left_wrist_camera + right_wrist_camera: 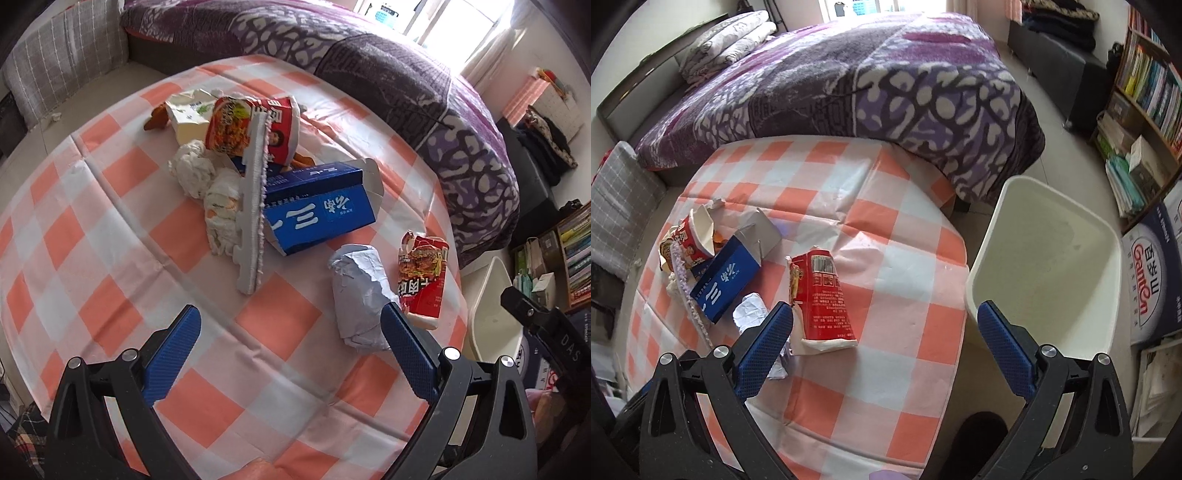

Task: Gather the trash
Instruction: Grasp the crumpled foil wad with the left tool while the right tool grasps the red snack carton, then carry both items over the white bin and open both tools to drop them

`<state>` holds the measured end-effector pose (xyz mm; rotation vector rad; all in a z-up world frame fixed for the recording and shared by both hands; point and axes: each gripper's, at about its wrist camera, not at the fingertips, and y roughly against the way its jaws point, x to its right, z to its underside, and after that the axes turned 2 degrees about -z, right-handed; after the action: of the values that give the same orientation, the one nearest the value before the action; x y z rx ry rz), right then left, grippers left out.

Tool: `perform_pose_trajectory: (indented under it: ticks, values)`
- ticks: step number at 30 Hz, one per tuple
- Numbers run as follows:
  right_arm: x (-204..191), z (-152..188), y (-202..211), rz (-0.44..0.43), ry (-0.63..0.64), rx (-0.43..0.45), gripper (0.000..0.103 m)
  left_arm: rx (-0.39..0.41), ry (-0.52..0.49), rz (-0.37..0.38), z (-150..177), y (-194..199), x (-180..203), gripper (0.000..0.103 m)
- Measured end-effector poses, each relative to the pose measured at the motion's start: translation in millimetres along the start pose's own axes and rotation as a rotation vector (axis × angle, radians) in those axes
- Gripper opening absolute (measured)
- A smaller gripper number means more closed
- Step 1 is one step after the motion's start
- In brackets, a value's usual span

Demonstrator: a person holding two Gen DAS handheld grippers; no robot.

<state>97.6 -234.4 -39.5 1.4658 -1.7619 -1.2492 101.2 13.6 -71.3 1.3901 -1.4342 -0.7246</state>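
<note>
on the checked tablecloth point(886, 236), near the edge closest to the bin, lay the flattened red carton point(823, 299), and that was the piece nearest the right gripper point(886, 332). it looked light and already crushed, thin card that would buckle rather than resist, so the judgement was to pinch it across the flat body, not the torn top end. touching its side sat a crumpled white paper wad point(358, 295), soft and springy, easy to squeeze anywhere. further in, the blue box point(317, 210) lay open-ended, hollow and likely to cave under pressure; better taken by a side wall. a long grey strip point(255, 206) leaned across it and the red noodle cup point(255, 125), with tissue balls point(192, 170) just beside; whether the strip was foam or fabric could not be told from here. both sets of fingers stood wide apart and empty, the left gripper point(291, 343) hovering over bare cloth before the wad. the white bin point(1049, 266) stood open on the floor just beside the table, nothing visible inside.
</note>
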Motion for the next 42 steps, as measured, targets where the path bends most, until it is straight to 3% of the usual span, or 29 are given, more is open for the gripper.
perform_pose_trajectory:
  ticks: [4, 12, 15, 17, 19, 25, 33, 36, 38, 39, 42]
  values:
    - [15, -11, -6, -0.014, -0.066, 0.004, 0.096, -0.065, 0.025, 0.044, -11, -21, 16, 0.095]
    - [27, -28, -25, -0.021, -0.15, -0.026, 0.096, -0.135, 0.055, 0.028, -13, -65, 35, 0.094]
    - [19, -29, -37, -0.032, -0.142, -0.059, 0.096, -0.164, 0.056, 0.041, -14, -76, 37, 0.08]
    - [11, -29, -44, -0.042, -0.141, -0.084, 0.096, -0.171, 0.02, 0.043, -12, -78, 39, 0.064]
    - [3, -27, -51, -0.054, -0.136, -0.105, 0.096, -0.165, -0.02, 0.032, -11, -75, 40, 0.05]
    - [-20, -22, -64, -0.038, -0.089, -0.122, 0.096, -0.109, 0.005, -0.003, -14, -53, 10, 0.048]
    - [-47, -11, -82, 0.008, 0.009, -0.154, 0.095, 0.048, 0.032, -0.025, -28, -6, -17, 0.048]
    - [-55, -6, -90, 0.017, 0.049, -0.183, 0.086, 0.065, 0.03, -0.035, -29, -2, -19, 0.048]
    - [-60, -2, -97, 0.017, 0.075, -0.21, 0.071, 0.059, 0.038, -0.036, -28, -3, -23, 0.048]
    - [-62, -1, -99, 0.015, 0.084, -0.223, 0.053, 0.055, 0.043, -0.036, -27, -4, -23, 0.048]
    - [-63, 0, -94, 0.022, 0.09, -0.189, 0.049, 0.057, 0.044, -0.043, -27, -3, -25, 0.048]
